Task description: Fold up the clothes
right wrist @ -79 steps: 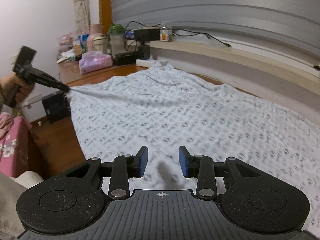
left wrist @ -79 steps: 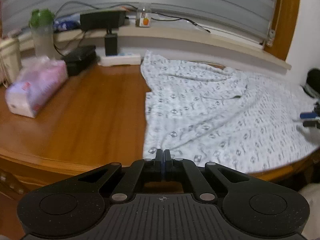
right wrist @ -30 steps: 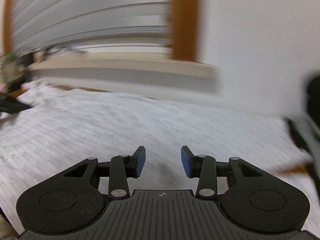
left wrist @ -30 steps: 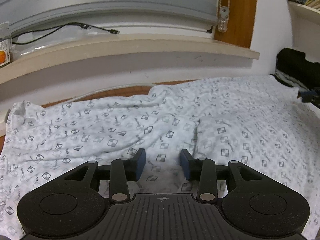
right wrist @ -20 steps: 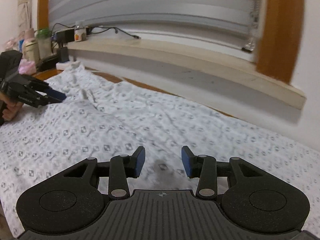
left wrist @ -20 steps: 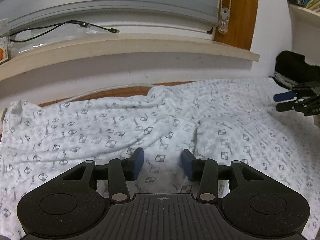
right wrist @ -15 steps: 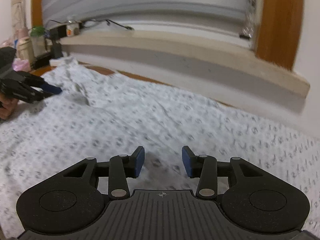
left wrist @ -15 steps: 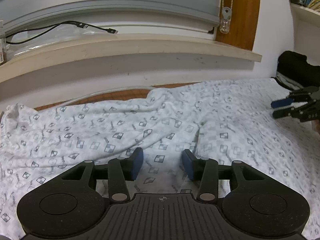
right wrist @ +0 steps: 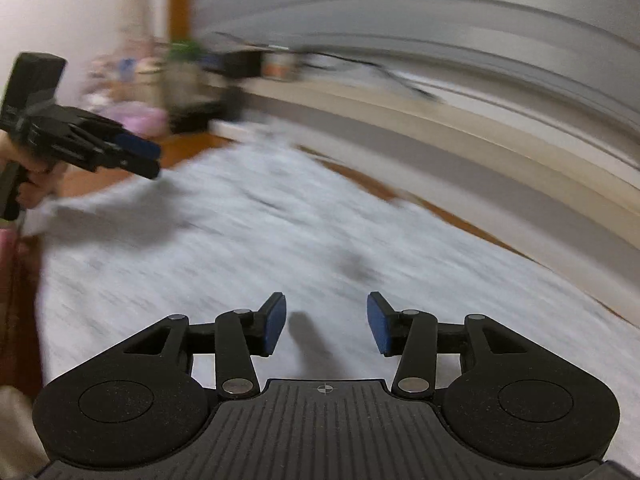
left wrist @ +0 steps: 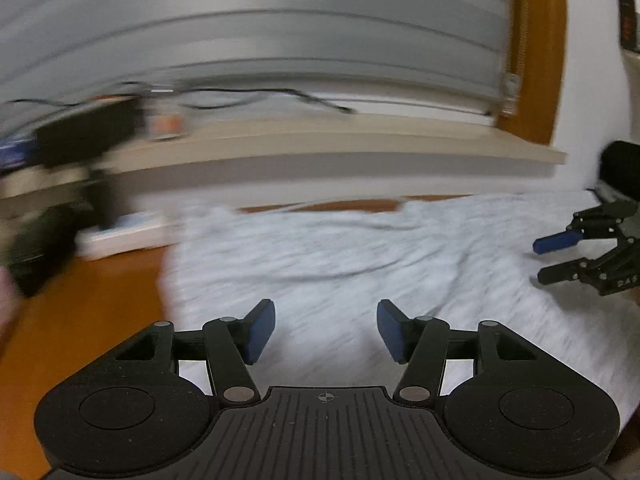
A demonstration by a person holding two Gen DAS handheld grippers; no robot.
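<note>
A white patterned garment (left wrist: 360, 256) lies spread flat over the wooden table; it also fills the right wrist view (right wrist: 248, 240). Both views are blurred by motion. My left gripper (left wrist: 326, 330) is open and empty, just above the garment's near left part. My right gripper (right wrist: 326, 324) is open and empty over the garment's right part. The right gripper shows at the right edge of the left wrist view (left wrist: 560, 256), open. The left gripper shows at the left of the right wrist view (right wrist: 140, 158), held by a hand.
Bare wooden table (left wrist: 80, 320) lies left of the garment. A white power strip (left wrist: 120, 236) and dark boxes (left wrist: 44, 248) stand at the back left. A window ledge (left wrist: 360, 140) with cables runs behind. A black bag (left wrist: 620, 168) sits at the far right.
Both cameras have swung left: the left end of the table and its clutter have come into view. Both grippers stay open and empty over the garment.
</note>
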